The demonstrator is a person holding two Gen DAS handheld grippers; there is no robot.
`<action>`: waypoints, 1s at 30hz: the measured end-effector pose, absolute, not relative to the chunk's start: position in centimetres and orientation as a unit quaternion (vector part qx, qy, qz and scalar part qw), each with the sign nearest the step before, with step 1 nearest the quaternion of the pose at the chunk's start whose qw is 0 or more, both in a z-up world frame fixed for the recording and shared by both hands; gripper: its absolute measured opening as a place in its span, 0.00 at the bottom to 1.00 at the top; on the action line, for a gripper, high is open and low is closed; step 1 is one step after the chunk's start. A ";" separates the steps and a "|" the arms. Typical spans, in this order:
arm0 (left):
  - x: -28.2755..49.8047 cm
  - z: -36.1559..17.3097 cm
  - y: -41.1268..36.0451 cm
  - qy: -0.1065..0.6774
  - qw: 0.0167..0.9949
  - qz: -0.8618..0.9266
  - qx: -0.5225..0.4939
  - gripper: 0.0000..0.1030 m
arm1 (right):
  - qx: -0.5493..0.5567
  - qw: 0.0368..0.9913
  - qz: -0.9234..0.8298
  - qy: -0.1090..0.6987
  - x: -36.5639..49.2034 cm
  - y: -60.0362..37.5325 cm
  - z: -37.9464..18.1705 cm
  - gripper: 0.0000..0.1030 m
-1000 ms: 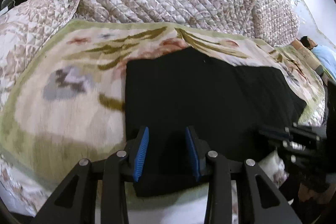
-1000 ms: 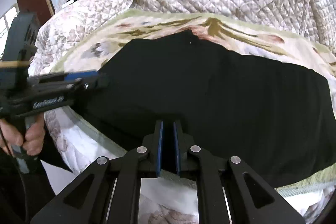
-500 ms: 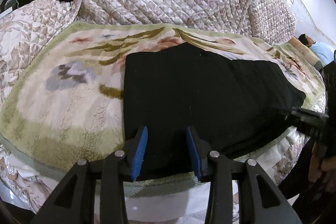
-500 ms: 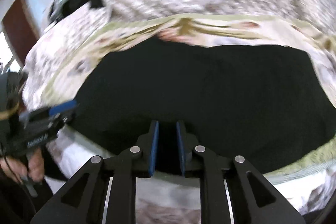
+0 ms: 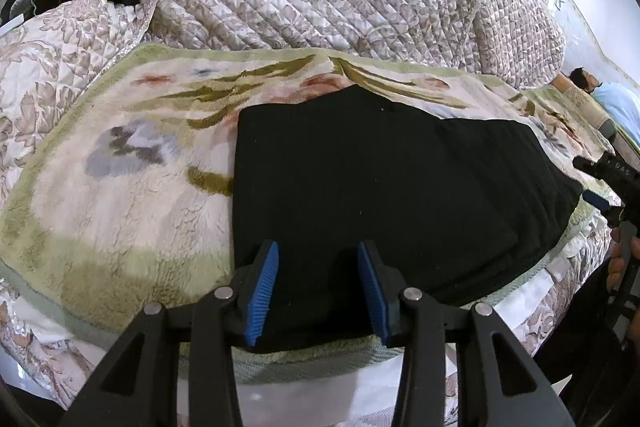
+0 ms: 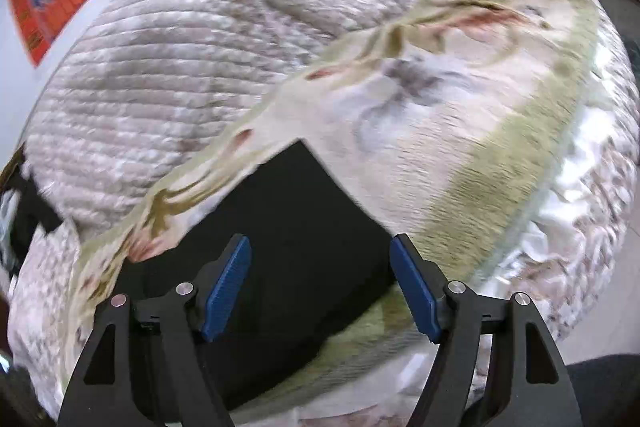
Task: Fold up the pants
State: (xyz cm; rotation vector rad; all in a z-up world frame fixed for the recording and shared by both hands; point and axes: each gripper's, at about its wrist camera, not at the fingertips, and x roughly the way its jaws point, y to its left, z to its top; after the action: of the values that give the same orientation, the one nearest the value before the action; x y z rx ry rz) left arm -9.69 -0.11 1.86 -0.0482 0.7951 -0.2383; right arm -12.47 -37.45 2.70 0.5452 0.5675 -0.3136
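Black pants (image 5: 380, 187) lie flat on the bed's floral blanket (image 5: 120, 227), long axis L-R across left gripper (image 5: 318, 287), jaws spread over near hem. Right gripper (image 6: 320, 287), jaws spread wide, sits above the far end, prob. nearer for next fold.

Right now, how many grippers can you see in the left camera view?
2. The left gripper sits at the bottom center, open over the black pants. The right gripper pokes in at the right edge; part of it is hidden.
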 end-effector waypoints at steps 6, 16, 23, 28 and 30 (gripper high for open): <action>-9.7 1.8 -0.2 0.386 0.915 -0.115 -0.024 0.43 | 0.288 0.889 -0.154 0.321 -11.9 -37.8 1.0 0.71; -9.7 1.9 -0.2 0.386 0.915 -0.115 -0.024 0.45 | 0.321 0.896 -0.086 0.294 -11.4 -37.6 1.3 0.72; -9.5 2.0 -0.1 0.388 0.914 -0.117 -0.033 0.45 | 0.328 0.884 -0.084 0.321 -8.1 -38.4 0.5 0.45; -9.4 2.2 0.2 0.389 0.912 -0.120 -0.046 0.45 | 0.317 0.897 -0.064 0.302 -8.5 -38.0 2.2 0.22; -9.5 2.5 0.6 0.387 0.912 -0.120 -0.057 0.45 | 0.321 0.898 -0.050 0.296 -8.5 -37.8 3.0 0.20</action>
State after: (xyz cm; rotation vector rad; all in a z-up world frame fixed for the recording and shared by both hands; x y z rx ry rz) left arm -9.48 0.60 2.47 -0.1183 0.7983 -0.2463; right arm -8.48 -37.77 3.03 0.6656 0.6129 -0.1027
